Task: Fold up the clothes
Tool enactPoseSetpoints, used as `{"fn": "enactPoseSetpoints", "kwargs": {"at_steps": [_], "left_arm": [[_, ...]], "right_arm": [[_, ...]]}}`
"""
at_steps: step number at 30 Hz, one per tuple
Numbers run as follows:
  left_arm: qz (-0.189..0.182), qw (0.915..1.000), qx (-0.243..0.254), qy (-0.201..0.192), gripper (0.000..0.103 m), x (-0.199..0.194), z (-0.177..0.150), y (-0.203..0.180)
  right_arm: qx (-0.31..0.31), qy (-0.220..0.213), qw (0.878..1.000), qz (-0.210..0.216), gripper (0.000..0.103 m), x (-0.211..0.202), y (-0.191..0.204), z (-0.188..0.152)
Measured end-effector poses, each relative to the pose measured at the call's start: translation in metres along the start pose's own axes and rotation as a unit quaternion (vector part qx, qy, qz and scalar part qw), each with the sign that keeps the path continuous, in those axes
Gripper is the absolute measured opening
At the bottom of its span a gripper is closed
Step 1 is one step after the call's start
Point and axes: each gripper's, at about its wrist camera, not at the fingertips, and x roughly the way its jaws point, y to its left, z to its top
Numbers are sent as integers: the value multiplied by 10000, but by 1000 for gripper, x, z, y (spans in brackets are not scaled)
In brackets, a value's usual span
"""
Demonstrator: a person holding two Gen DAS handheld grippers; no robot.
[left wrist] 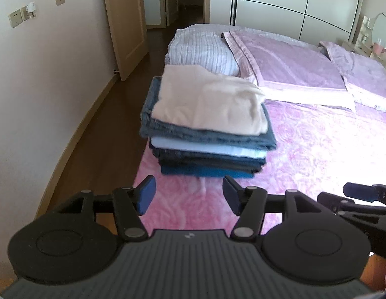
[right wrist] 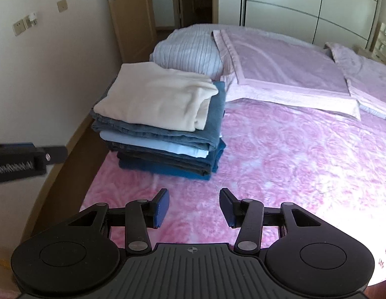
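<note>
Two open claws hang over a pink bed (left wrist: 304, 149), and nothing is held in either.

Largest in both views is the bed itself, with its rose-patterned cover filling the right and lower middle of each frame. Flat pink pillows (left wrist: 292, 69) lie across the upper right, and a striped grey pillow (left wrist: 202, 49) sits at upper centre.

Next comes the stack of folded clothes (left wrist: 207, 134), at the bed's left edge, just in front of the striped pillow. In the left wrist view it stands at frame centre, straight ahead of the left claw (left wrist: 189, 194), whose blue pads are spread wide apart with only bed cover between them. In the right wrist view the stack sits left of centre, so it lies ahead and to the left of the right claw (right wrist: 194, 205), which is likewise spread apart and empty. The left claw looks the better lined up with the stack. The stack's long side runs away from both claws, toward the pillows.

On top lies a cream garment (left wrist: 210, 99), folded, over denim and blue layers.

No unfolded garment shows in either view, so the folding seems finished or the next piece lies out of sight.

No readable writing or brand shows; only a small mark on each claw body.
</note>
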Motion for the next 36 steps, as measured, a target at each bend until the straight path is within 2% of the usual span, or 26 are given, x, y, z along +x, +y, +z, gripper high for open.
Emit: {"fn": "enactPoseSetpoints", "kwargs": {"at_steps": [3,7,13,18,25,36], "left_arm": [[-37,10000,-69,5,56,-17,-20,-8],[22,9999,-101,52,56,-39,-50,-17],[96,9994,-158,280,56,-63,-93,-25],[158,9994,-179,241,56,-82,-118,-32],[170,9998,-94,106,56,-102,-133,-39],[52,9997,-48,-241,56,-98,-124,-34]], "right_arm": [[138,-76,9996,231,48,-20,-6,-19],[344,31,9986,404,48,-41,-14,-49],[319,180,9985,412,48,-64,-13,-99],[350,261,9984,364,48,-79,-11,-130],[200,141,9992,326,49,-96,3,-140],[226,-91,9997,71,49,-89,9,-124]]}}
